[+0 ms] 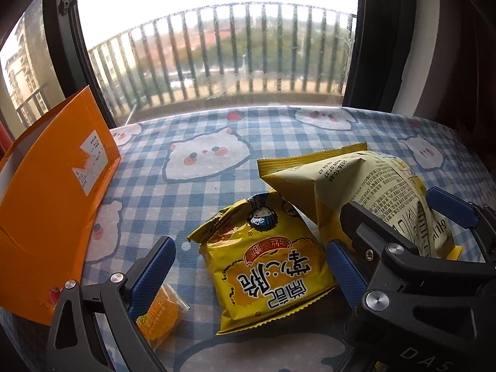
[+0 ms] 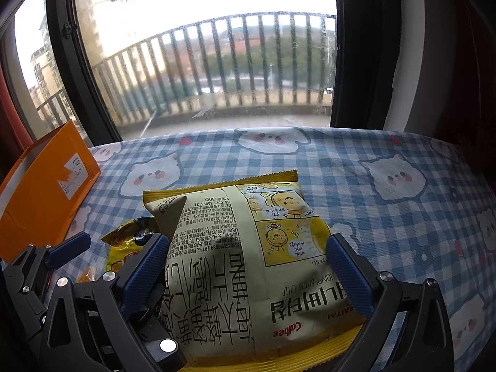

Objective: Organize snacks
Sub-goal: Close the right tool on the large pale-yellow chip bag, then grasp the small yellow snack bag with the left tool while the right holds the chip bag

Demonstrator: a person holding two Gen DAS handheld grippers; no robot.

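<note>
1. left wrist view: left gripper [image 1: 248, 271] spread wide, fingers [image 1: 153, 268] either side of a yellow snack bag [image 1: 266, 276] lying flat on the checked tablecloth [image 1: 201, 192], pads not touching it; small orange candy packet [image 1: 162, 316] just beside the left finger; pale chip bag [image 1: 372, 186] leans partly over the yellow bag's top edge, right gripper [image 1: 403, 220] around it; orange box [image 1: 52, 186] stands open at left, near the window [image 1: 217, 46].
2. right wrist view: right gripper [image 2: 245, 266] has both blue pads pressed against the sides of the pale chip bag [image 2: 248, 248], clamping it, printed back facing up; yellow snack bag [image 2: 130, 241] peeks out at left beneath it; left gripper [image 2: 68, 251] at the left edge; orange box [image 2: 49, 186] further left on the tablecloth [image 2: 403, 217].
</note>
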